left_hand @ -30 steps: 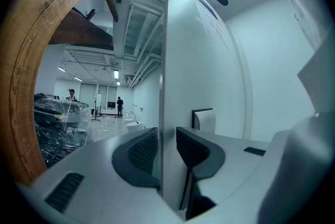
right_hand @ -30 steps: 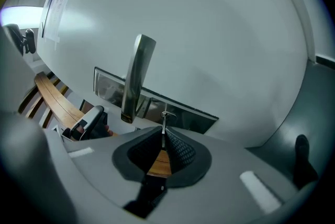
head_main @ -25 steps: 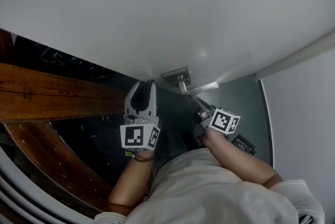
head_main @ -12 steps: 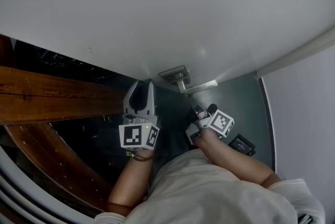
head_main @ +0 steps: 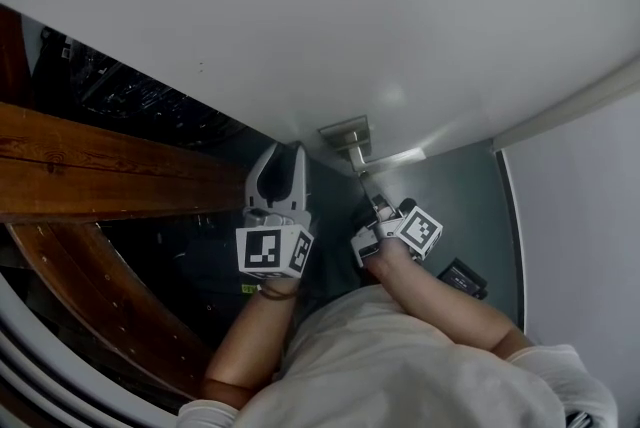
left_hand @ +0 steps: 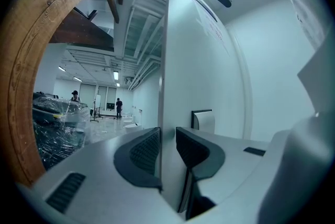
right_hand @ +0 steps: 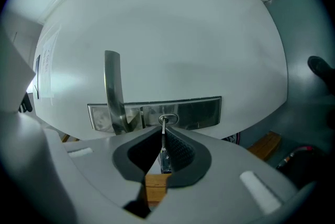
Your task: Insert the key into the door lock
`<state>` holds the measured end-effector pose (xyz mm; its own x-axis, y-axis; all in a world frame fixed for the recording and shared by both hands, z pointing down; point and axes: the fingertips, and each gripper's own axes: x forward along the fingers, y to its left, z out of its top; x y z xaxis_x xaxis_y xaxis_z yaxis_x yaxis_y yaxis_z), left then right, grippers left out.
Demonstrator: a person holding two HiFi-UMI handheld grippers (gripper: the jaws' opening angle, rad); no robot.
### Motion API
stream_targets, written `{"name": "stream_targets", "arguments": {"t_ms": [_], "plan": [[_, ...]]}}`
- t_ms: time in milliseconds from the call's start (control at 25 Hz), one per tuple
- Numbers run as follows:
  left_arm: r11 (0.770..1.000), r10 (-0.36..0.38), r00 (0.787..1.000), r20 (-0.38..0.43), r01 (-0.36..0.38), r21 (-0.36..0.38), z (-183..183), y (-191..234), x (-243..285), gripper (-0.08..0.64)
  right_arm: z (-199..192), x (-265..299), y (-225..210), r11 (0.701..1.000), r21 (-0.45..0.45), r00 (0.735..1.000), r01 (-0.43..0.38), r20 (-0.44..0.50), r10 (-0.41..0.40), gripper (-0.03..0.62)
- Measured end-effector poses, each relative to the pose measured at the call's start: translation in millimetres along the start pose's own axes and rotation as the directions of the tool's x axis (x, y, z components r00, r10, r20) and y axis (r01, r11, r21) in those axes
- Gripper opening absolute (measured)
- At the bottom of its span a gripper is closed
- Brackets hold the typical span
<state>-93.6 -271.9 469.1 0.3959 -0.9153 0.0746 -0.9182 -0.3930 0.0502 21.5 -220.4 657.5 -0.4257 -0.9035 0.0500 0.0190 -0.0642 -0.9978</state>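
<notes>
A white door [head_main: 400, 26] carries a steel lock plate [right_hand: 193, 112] with a lever handle [right_hand: 112, 87] and an oval keyhole [right_hand: 168, 120]. My right gripper [right_hand: 163, 138] is shut on a thin metal key [right_hand: 165, 150] held on edge, and the key's tip is at the keyhole. In the head view the right gripper [head_main: 374, 208] sits just below the lock plate [head_main: 343, 133] and the handle [head_main: 388, 159]. My left gripper [left_hand: 167, 145] is shut on the door's edge [left_hand: 168, 87], one jaw on each face. It shows in the head view left of the lock, the left gripper [head_main: 283, 168].
A curved brown wooden beam [head_main: 90, 176] runs at the left, close to the left arm. Beyond the door edge lies an open hall with wrapped goods [left_hand: 55, 118] and distant people. A grey wall [head_main: 580, 216] and grey floor [head_main: 455, 186] are on the right.
My right gripper has moved up and left toward the lock plate, bringing the key to the keyhole. The left gripper keeps its hold on the door edge.
</notes>
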Motion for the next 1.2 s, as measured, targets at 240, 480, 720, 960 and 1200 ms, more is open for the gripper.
{"name": "stream_targets", "arguments": {"t_ms": [240,480,720,960,1200], "plan": [[1.000,-0.007,1.000,0.002,0.007,-0.009,-0.2,0.3,-0.8,0.097,2.0,13.9,1.5,1.000,-0.022,1.000,-0.021,0.014,0.021,0.020],[1.000,-0.012,1.000,-0.005,0.012,-0.004,2.7,-0.2,0.8,0.097,2.3,17.1,3.3,0.998,-0.037,0.999,-0.042,0.019,0.043,0.021],[1.000,-0.011,1.000,-0.005,0.011,-0.008,1.7,-0.5,2.4,0.097,1.1,16.4,3.6,0.997,-0.071,0.999,-0.038,-0.003,0.037,0.025],[1.000,-0.005,1.000,-0.015,0.005,0.007,0.4,-0.1,-0.5,0.097,-5.6,1.7,11.3,0.992,-0.122,0.998,-0.028,-0.057,0.021,0.026],[1.000,0.016,1.000,-0.024,-0.017,-0.022,-3.4,2.2,-16.9,0.097,-18.5,-11.5,38.4,0.954,-0.292,0.987,-0.071,-0.158,0.025,0.037]]}}
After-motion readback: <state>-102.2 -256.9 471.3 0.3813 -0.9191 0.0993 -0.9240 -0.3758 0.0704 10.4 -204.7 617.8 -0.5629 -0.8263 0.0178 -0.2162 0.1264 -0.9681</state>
